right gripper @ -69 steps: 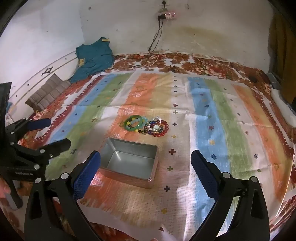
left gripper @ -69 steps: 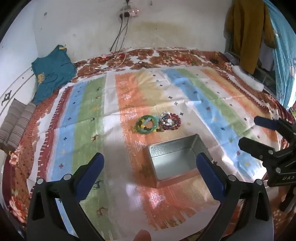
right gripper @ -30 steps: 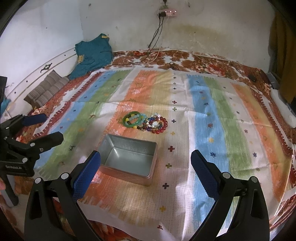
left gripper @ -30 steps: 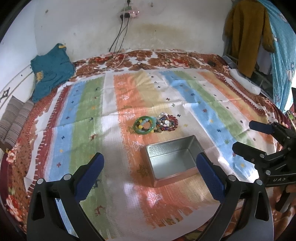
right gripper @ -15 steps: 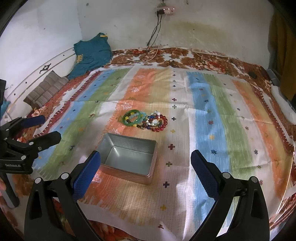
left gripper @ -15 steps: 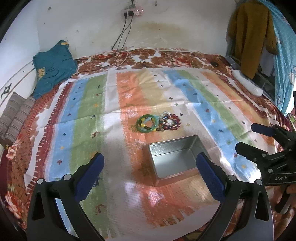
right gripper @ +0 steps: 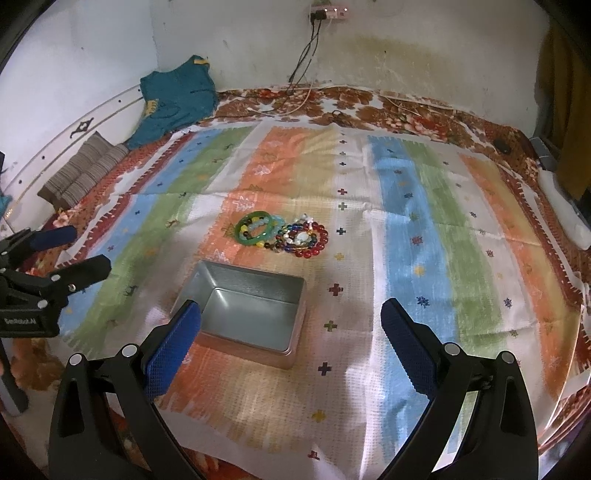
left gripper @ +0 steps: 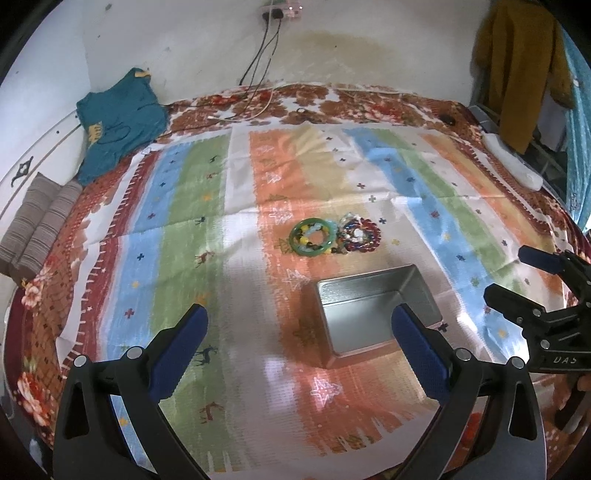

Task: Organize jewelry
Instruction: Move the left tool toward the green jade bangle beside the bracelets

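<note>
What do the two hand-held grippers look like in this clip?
Both match: black angular plastic frames with silver screw heads and two long fingers faced with blue textured pads. The left hand-held gripper shows white lettering on its body in the right wrist view; the right hand-held gripper shows white letters in the left wrist view. No cables or sleeves show.

A stained white wall (left gripper: 369, 55) runs along twelve o'clock, a power strip (left gripper: 282, 8) with dangling cables at its top. A striped mat (left gripper: 207, 206) covers a floral bed (left gripper: 369, 99). Mustard garment (left gripper: 517, 70) hangs at two o'clock; teal cloth (left gripper: 118, 122) at ten.
</note>
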